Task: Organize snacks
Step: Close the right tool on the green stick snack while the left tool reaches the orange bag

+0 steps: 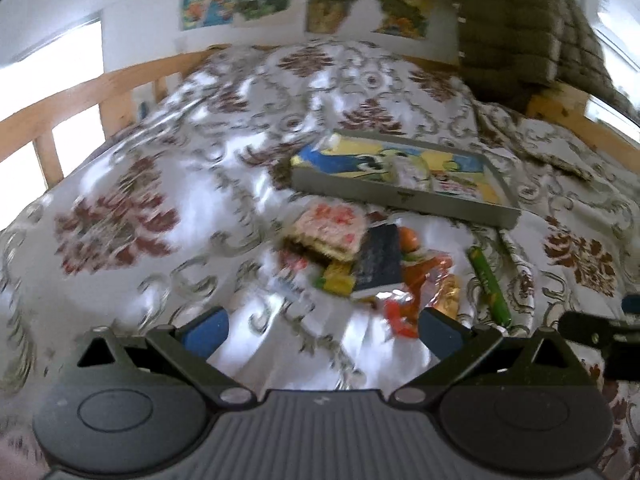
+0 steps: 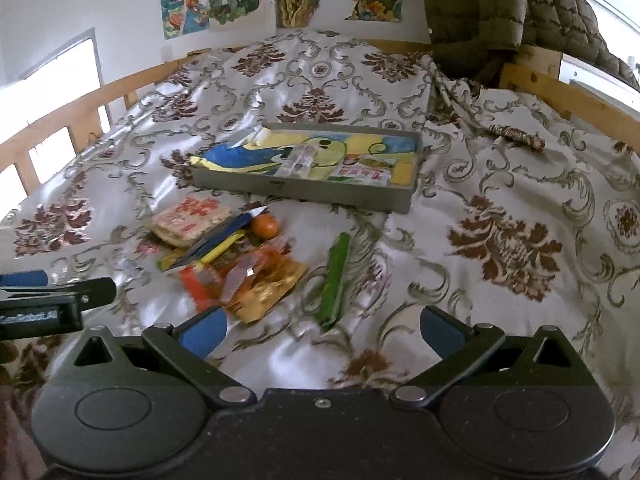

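Left hand-held gripper [image 1: 322, 330] was open, blue pads spread wide, nothing between them, hovering over the floral satin bedspread [image 1: 160, 168] just near of the snack pile. Right hand-held gripper [image 2: 323, 330] was open too, empty, over the same bedspread, with the green stick-shaped snack pack [image 2: 335, 276] lying just beyond its fingertips.

Snack pile sat mid-bed, near side of the tray: pink-and-white cracker pack [image 2: 190, 220] at far left, dark blue flat packet [image 2: 224, 234] leaning across it, yellow wrapped bar [image 2: 220, 252] underneath, small orange round fruit [image 2: 264, 226] just right of the blue packet, orange-and-gold crinkly wrappers [image 2: 260, 284] nearest. Green stick lay apart to the right of the pile.

Grey shallow rectangular tray with a yellow-and-blue cartoon liner [image 2: 304, 192] lay farther back, holding a clear wrapped snack [image 2: 298, 162] in the middle and a red-printed flat pack [image 2: 364, 170] to its right.

Left wrist view was motion-blurred; the same tray [image 1: 400, 198] and pile were still readable.

Olive quilted jacket [image 2: 480, 4] hung at far right, over the wooden bed rail [image 2: 536, 76].
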`<state>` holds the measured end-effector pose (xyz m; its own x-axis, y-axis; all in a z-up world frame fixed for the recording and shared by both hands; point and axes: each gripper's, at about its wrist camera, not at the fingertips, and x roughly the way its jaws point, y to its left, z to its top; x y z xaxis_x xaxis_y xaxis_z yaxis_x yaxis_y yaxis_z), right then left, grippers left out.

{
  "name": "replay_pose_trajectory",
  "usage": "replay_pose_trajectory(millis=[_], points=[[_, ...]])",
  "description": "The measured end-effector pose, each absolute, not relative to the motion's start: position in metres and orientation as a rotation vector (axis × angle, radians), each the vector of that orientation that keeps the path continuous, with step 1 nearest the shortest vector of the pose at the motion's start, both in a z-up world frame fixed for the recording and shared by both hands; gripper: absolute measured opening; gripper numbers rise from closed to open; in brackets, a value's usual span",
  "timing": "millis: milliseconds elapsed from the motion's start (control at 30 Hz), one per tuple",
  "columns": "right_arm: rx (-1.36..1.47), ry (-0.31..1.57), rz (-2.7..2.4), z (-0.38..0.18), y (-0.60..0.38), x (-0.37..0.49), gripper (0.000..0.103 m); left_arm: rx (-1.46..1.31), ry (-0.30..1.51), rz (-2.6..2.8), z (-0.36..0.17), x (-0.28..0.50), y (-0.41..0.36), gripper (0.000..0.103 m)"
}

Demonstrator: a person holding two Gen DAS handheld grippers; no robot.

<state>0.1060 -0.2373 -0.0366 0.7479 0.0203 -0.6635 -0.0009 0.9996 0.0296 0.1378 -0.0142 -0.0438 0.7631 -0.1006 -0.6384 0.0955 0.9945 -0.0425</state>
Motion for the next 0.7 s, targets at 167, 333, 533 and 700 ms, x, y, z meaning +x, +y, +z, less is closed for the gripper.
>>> replay_pose_trajectory(millis=[167, 333, 533, 700], points=[[-0.021, 0.746, 0.028, -0.04, -0.252, 0.134, 0.102, 0.085, 0.66, -0.249, -0.046, 0.16, -0.033, 0.103], [-0.022, 0.746, 0.097, -0.045, -0.266, 0.162, 0.102, 0.188, 0.619, -0.412, -0.055, 0.174, -0.06, 0.103], [0.087, 0.725, 0.236, -0.051, -0.29, 0.194, 0.102, 0.243, 0.622, -0.603, -0.067, 0.193, -0.084, 0.103], [0.191, 0.76, 0.33, -0.06, -0.295, 0.213, 0.098, 0.228, 0.685, -0.731, -0.08, 0.214, -0.099, 0.103]])
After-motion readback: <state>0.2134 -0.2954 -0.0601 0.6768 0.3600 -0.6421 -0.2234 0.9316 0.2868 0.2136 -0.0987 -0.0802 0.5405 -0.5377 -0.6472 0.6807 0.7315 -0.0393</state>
